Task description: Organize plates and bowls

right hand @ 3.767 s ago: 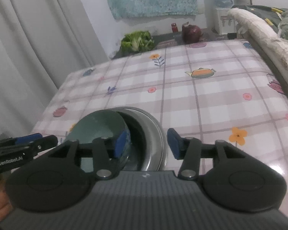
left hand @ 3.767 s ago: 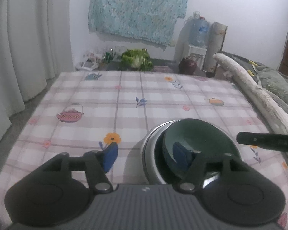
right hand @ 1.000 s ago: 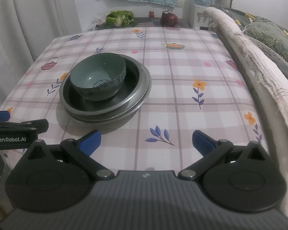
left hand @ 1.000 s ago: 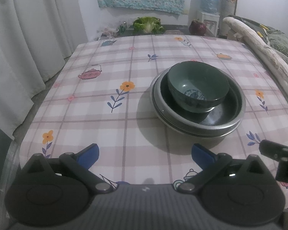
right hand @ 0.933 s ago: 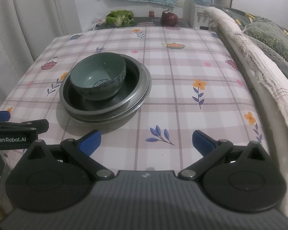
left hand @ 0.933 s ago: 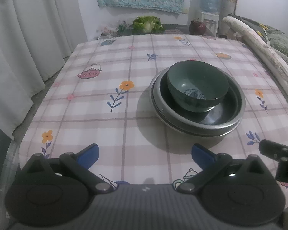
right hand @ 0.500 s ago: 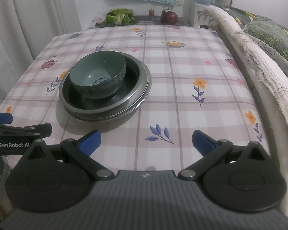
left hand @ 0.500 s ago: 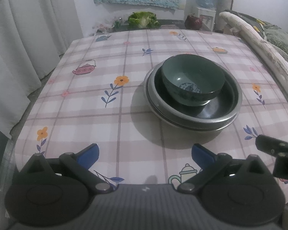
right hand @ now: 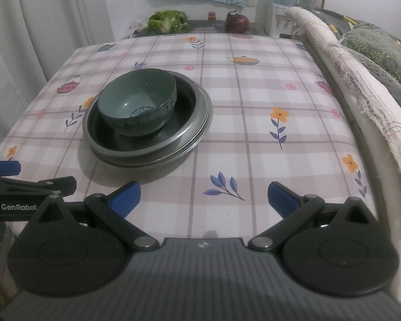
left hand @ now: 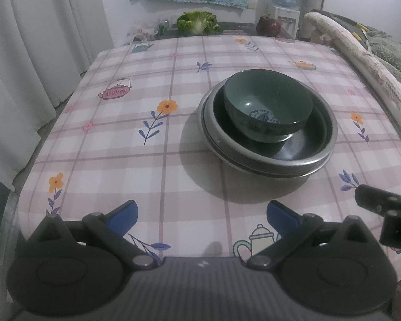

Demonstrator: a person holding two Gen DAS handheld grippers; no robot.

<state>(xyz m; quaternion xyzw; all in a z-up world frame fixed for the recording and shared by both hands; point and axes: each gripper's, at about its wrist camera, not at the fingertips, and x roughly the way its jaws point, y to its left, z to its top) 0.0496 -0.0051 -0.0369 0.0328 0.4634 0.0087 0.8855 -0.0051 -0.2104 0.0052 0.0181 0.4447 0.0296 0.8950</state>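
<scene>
A dark green bowl [left hand: 268, 109] sits inside a stack of metal plates [left hand: 318, 157] on the checked tablecloth; the bowl [right hand: 137, 105] and plates [right hand: 197, 125] also show in the right wrist view. My left gripper [left hand: 202, 218] is open and empty at the table's near edge, well short of the stack. My right gripper [right hand: 203, 196] is open and empty, near the front edge and to the right of the stack. Each gripper's fingers appear at the edge of the other's view.
The table [right hand: 254, 101] has a flowered checked cloth. A sofa with a lace cover [right hand: 361, 80] runs along its right side. White curtains [left hand: 40, 40] hang at the left. A cabbage [left hand: 197, 22], a dark pot [left hand: 268, 26] and a water dispenser stand behind the table.
Both grippers were close over the bowl and plates 3.8 s ago, jaws narrower; they have pulled back to the near table edge and opened wide. The bowl stays in the plates.
</scene>
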